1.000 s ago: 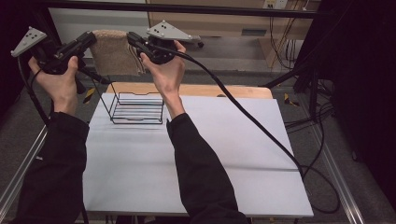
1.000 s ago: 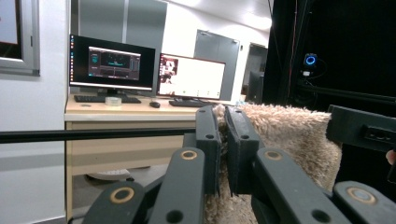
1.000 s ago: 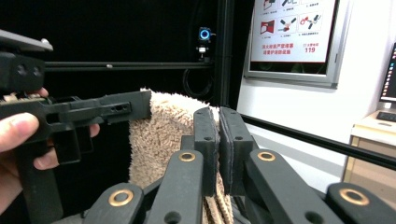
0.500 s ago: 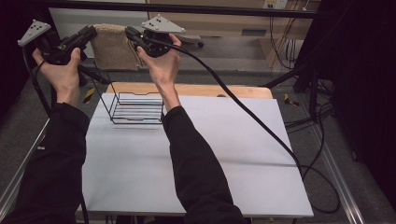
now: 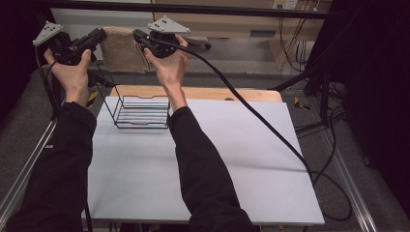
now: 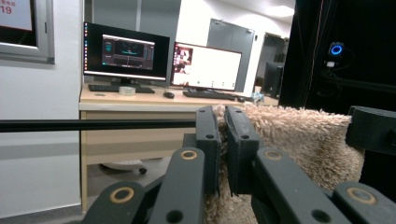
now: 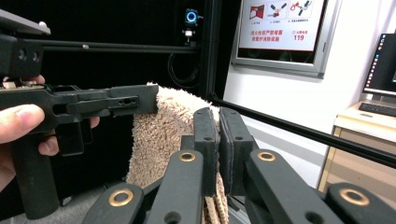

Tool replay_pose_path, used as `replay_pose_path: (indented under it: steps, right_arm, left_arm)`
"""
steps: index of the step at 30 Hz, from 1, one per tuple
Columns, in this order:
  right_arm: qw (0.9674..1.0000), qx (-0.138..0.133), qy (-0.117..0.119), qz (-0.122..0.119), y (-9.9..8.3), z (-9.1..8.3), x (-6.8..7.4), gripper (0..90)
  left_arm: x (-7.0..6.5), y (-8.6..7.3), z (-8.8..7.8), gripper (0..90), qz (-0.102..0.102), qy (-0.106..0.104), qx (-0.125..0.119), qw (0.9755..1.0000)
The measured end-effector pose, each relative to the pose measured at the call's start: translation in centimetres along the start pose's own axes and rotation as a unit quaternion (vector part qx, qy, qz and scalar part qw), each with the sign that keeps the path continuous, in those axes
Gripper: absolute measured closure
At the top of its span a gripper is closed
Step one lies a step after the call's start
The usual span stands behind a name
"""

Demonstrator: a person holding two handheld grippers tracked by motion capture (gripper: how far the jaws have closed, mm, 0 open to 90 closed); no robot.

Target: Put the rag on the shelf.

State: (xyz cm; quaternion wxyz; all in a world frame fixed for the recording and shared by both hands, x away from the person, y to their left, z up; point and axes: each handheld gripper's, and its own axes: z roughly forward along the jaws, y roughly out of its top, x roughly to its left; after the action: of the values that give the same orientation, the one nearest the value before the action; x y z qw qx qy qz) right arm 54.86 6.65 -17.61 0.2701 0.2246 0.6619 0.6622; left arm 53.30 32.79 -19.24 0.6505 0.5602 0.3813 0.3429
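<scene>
Looking down past my black sleeves, I am seeing the white table (image 5: 203,159) lying below, with a black wire basket (image 5: 141,112) sitting near its far left edge. Above and beyond that basket, I am holding both hands raised. My left gripper (image 5: 99,35) is pinching one top corner of a tan fluffy towel (image 5: 120,48), and my right gripper (image 5: 138,35) is clamping the other corner, the cloth hanging between them beyond the table's far edge.
</scene>
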Motion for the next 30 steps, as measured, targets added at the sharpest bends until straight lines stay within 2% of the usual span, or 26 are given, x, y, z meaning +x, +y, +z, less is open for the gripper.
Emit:
replay_pose_path:
  steps: [4,8,12,20,24,30]
  right_arm:
    - [0.9999,0.012,-0.001,-0.001,-0.5,0.2,-0.3,86.4]
    - [0.9998,0.020,0.002,0.003,-1.1,0.2,-0.3,86.5]
    - [0.9997,0.026,0.003,0.004,-1.5,0.0,-0.5,86.4]
    - [0.9990,0.042,0.017,0.005,-2.8,-0.3,-0.2,86.4]
    - [0.9986,0.047,0.021,0.008,-3.1,-0.4,0.1,86.4]
    - [0.9985,0.048,0.026,0.003,-3.1,-0.6,0.5,86.4]
  left_arm:
    - [0.1,-0.5,0.1,84.3,0.011,0.002,0.013,0.9998]
    - [0.3,-1.0,0.1,84.3,0.005,-0.004,0.011,0.9999]
    - [0.2,-1.7,-0.2,84.3,0.016,-0.009,0.020,0.9996]
    - [0.1,-2.7,-1.6,84.2,0.026,-0.015,0.030,0.9991]
    - [0.2,-3.4,-2.2,84.2,0.021,-0.019,0.034,0.9990]
    - [0.2,-3.3,-2.9,84.1,0.025,-0.024,0.040,0.9986]
